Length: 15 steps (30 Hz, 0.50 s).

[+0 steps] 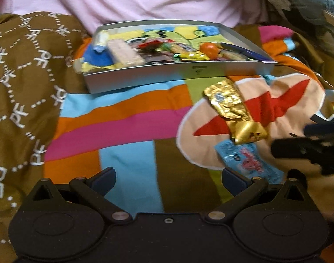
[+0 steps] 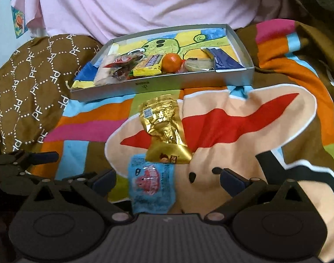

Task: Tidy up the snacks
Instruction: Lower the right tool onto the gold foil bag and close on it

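A crinkled gold packet lies at 12 o'clock of a blue packet, overlapping it. Both grippers, left and right, hover with jaws spread, empty.

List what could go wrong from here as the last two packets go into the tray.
1. The gold packet overlaps the blue packet; grabbing one may drag the other.
2. Both lie on a soft blanket, so the open right gripper could pinch fabric too.
3. The tray sits tilted on rumpled bedding; a nudge might slide it, and the orange could roll.
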Tool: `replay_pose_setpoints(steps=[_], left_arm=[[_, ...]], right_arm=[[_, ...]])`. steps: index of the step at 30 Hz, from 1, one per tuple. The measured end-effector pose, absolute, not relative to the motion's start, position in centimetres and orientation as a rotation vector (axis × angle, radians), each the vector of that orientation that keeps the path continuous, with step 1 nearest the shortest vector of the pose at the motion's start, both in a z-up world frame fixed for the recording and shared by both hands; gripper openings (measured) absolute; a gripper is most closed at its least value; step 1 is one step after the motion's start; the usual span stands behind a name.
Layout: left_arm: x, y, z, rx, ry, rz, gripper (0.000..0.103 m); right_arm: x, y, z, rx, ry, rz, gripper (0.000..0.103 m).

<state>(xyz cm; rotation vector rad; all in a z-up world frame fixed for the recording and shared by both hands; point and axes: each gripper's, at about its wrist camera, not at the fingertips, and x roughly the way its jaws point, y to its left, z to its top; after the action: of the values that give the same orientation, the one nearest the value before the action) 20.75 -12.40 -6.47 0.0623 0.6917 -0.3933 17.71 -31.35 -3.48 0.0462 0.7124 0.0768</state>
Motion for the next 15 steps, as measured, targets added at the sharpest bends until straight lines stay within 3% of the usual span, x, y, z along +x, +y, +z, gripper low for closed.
replay_pose_setpoints(steps=[6, 15], left_arm=[[20.6, -14.1, -6.8, 0.090, 0.686, -0.491, 0.102], [20.5, -17.4, -7.3, 0.173, 0.658, -0.625, 0.102]], right_arm=[[20.6, -32.3, -4.0, -0.026, 0.660, 0.092, 0.103], [24.0, -33.3, -5.4, 0.005, 0.656, 0.155, 0.093]])
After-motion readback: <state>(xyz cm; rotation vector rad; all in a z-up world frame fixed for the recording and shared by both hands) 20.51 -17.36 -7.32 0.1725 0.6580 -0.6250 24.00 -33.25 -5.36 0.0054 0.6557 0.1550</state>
